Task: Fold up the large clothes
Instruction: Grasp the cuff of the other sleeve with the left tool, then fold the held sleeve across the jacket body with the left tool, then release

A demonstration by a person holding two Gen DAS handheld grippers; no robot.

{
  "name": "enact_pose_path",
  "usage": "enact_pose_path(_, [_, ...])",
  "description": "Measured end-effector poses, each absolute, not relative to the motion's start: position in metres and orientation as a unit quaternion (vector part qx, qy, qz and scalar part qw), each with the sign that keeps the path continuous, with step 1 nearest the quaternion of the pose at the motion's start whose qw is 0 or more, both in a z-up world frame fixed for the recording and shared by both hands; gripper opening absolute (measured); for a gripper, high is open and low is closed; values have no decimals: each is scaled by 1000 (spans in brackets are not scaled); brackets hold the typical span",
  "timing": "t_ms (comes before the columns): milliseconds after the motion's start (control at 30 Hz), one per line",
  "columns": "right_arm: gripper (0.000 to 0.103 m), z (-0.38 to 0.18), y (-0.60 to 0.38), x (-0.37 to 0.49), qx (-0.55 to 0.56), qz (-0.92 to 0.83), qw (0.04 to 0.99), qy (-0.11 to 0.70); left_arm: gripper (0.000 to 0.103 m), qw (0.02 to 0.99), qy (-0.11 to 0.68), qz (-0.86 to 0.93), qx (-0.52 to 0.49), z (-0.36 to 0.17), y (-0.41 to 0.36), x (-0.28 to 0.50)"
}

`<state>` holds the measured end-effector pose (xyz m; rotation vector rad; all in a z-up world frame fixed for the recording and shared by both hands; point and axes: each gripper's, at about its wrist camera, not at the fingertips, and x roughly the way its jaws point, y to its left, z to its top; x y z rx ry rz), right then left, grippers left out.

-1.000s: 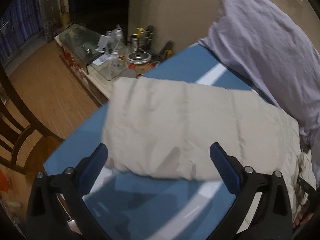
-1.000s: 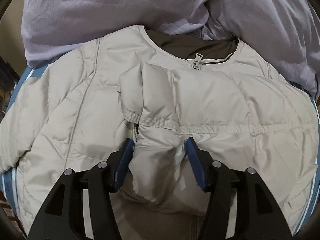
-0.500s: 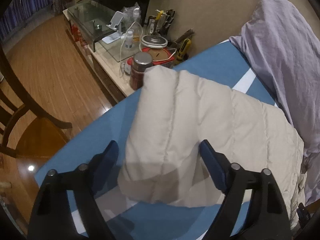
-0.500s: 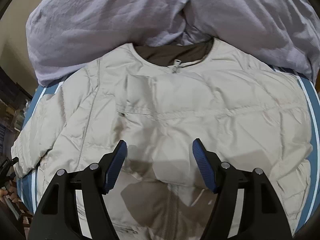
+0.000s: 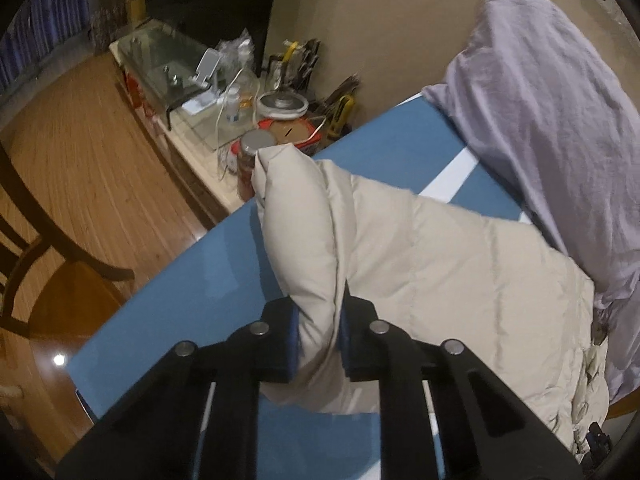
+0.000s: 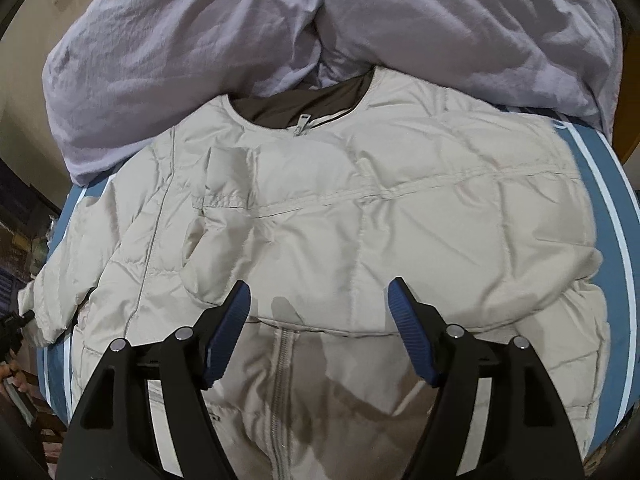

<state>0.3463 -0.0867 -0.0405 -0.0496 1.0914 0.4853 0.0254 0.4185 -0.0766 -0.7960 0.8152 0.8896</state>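
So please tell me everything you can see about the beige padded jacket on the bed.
The beige quilted puffer jacket lies front up on the blue sheet with white stripes, zipped, its dark-lined collar against the wrinkled lilac bedding. The fabric looks thin, puffy and creased. One sleeve is folded across the chest. The other sleeve is pinched near its cuff by the left gripper, whose jaws have just been closing. The right gripper hovers open above the zip.

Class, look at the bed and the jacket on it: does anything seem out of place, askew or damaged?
Nothing looks damaged or spilled. The beige puffer jacket lies mid-fold: one sleeve rests across its chest, the other sleeve is bunched in the left claw.
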Motion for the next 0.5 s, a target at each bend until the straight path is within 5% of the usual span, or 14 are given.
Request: enact_pose_path(500, [75, -37, -136, 347, 0, 219, 837, 501, 15, 863, 311, 274, -290, 50, 333, 137])
